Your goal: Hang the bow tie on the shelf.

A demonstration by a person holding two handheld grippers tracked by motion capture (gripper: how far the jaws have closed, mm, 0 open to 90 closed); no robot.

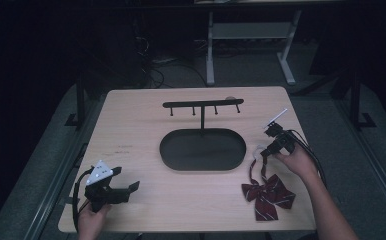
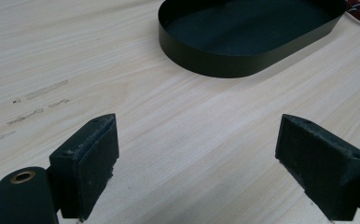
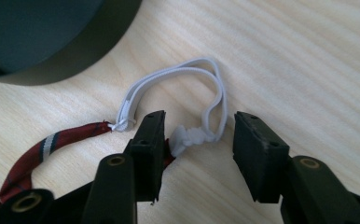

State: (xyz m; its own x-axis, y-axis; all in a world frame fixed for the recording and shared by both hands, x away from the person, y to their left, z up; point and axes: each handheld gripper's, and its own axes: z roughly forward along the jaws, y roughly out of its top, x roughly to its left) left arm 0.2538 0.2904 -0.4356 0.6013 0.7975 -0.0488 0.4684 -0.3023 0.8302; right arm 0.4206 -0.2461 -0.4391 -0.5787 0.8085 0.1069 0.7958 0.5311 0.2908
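On the pale wooden table (image 1: 146, 135) a dark red striped bow tie (image 1: 268, 194) lies near the right front corner, its neck strap running up towards the right gripper (image 1: 267, 150), which a hand (image 1: 298, 161) holds tipped down over it. In the right gripper view the strap ends in a white elastic loop (image 3: 178, 77) that lies flat on the wood, with a small white knotted end (image 3: 190, 136) sitting between the two black jaws. Those jaws stand partly apart, one on each side of the knot, and the pads do not appear to press on it, though the left jaw hides a bit of the red strap (image 3: 52, 142) behind it, so contact there is hard to judge. Just beside the loop sits the black oval tray (image 1: 203, 150), from whose far edge rises a black stand with a hooked crossbar (image 1: 202, 104). The left gripper (image 1: 123, 192) rests low at the table's left front corner, held by the other hand (image 1: 92, 222); in the left gripper view its jaws are spread wide over bare wood with nothing between them.
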